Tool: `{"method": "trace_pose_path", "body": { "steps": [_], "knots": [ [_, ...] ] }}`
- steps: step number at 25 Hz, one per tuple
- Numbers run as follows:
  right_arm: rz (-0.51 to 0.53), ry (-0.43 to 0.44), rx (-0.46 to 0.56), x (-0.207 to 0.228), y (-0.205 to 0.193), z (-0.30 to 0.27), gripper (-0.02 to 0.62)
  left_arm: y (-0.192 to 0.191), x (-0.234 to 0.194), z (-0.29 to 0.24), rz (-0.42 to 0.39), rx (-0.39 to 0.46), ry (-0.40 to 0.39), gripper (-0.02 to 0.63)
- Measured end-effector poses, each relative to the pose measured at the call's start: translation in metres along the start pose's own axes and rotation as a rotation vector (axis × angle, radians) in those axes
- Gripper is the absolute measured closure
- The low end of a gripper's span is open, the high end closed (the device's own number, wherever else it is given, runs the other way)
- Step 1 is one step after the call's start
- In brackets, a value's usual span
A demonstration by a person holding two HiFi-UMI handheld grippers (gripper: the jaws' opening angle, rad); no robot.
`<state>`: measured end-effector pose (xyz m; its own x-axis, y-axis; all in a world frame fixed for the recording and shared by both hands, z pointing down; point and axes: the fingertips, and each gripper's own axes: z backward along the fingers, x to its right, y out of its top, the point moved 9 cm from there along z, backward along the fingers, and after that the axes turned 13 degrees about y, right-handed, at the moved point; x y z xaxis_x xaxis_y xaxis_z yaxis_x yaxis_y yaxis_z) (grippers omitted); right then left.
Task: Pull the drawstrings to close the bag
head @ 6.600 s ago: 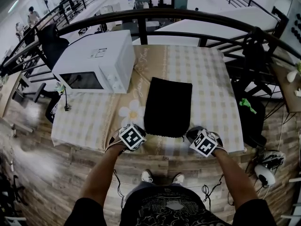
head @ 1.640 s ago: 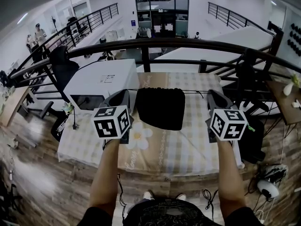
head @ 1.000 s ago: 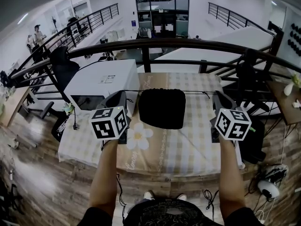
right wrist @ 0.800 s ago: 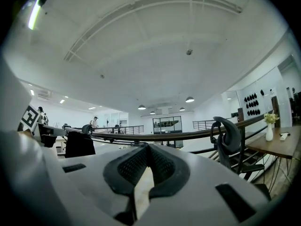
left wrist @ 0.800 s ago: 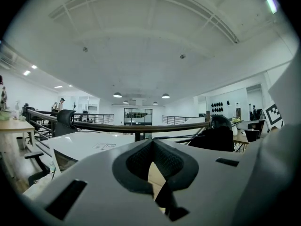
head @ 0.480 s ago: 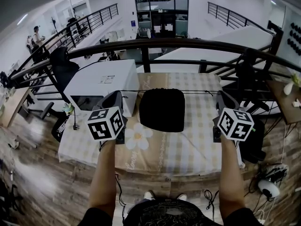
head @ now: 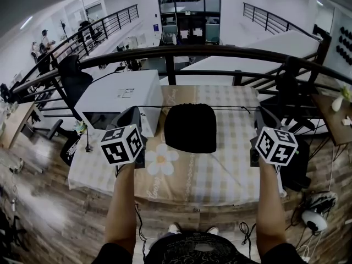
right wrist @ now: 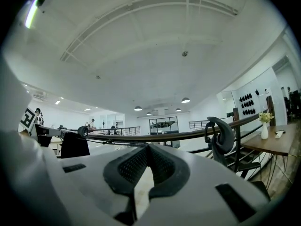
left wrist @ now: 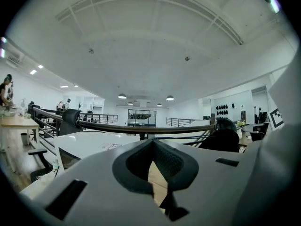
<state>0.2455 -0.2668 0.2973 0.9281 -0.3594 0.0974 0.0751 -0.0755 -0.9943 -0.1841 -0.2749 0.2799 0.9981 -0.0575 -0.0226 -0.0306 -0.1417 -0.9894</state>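
A black drawstring bag (head: 190,128) sits over the checked table (head: 231,169), its gathered mouth along the top edge. A thin drawstring (head: 236,108) runs taut and level out of both sides of the mouth. My left gripper (head: 137,112) is shut on the left end of the string, and my right gripper (head: 263,113) on the right end. In the left gripper view the jaws (left wrist: 152,142) are closed, and the string (left wrist: 188,136) leads right to the bag (left wrist: 222,142). In the right gripper view the closed jaws (right wrist: 147,146) face the bag (right wrist: 75,146) at the left.
A white microwave (head: 118,95) stands on the table just left of my left gripper. A dark curved railing (head: 181,50) runs behind the table. A black chair (head: 71,76) is at the far left and a wooden desk (head: 335,114) at the right.
The bag lay flat near the table's front edge at first; now it is strung between the raised grippers. Over the last second the grippers eased slightly apart and the mouth gathered a little narrower.
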Motion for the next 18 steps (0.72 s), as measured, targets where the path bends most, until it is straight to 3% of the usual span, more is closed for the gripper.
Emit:
{"method": "trace_pose_path", "body": {
  "steps": [18],
  "knots": [
    [0.006, -0.017, 0.003, 0.0067, -0.0015, 0.0012, 0.574, -0.0023, -0.0040, -0.0034, 0.015, -0.002, 0.024, 0.581]
  ]
}}
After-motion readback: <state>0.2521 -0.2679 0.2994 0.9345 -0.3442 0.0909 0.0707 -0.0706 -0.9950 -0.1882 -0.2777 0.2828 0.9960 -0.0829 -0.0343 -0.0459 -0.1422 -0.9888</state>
